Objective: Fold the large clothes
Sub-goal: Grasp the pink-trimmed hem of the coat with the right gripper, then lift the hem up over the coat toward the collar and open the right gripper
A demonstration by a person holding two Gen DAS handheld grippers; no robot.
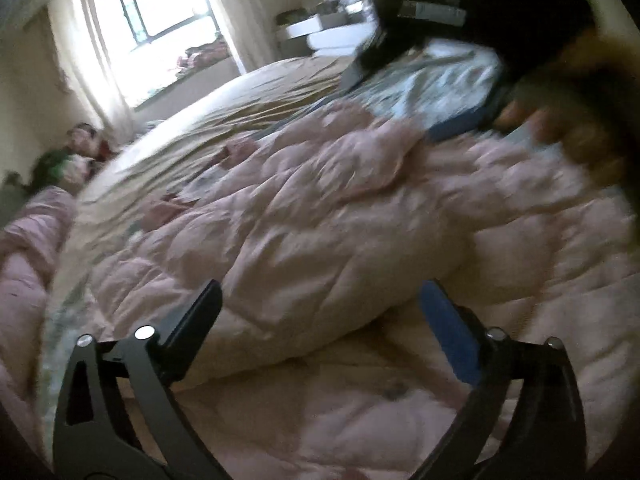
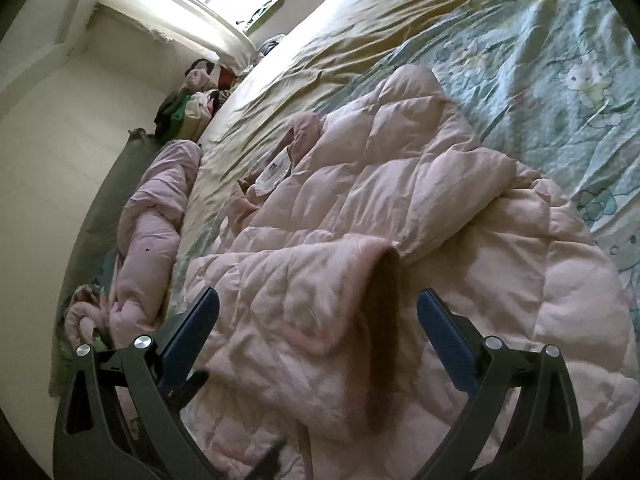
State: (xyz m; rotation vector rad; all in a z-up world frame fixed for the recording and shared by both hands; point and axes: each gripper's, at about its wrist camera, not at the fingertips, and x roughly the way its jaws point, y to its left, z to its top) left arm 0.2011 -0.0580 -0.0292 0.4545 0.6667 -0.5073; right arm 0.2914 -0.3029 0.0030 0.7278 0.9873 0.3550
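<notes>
Pink quilted jacket (image 2: 360, 240) lies crumpled, partly folded, on the bed.

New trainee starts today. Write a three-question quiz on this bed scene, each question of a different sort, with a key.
1. True or false: the left gripper is clamped on the pink quilted coat.
2. Multiple choice: what lies directly under the coat? A bare wooden floor; B a cartoon-print sheet on the bed; C a folding table.
3. Fill in: the right gripper hovers over the coat's folded-over ____, jaws apart.

Key: 1 false, its jaws stand wide with nothing between them; 2 B; 3 sleeve.
</notes>
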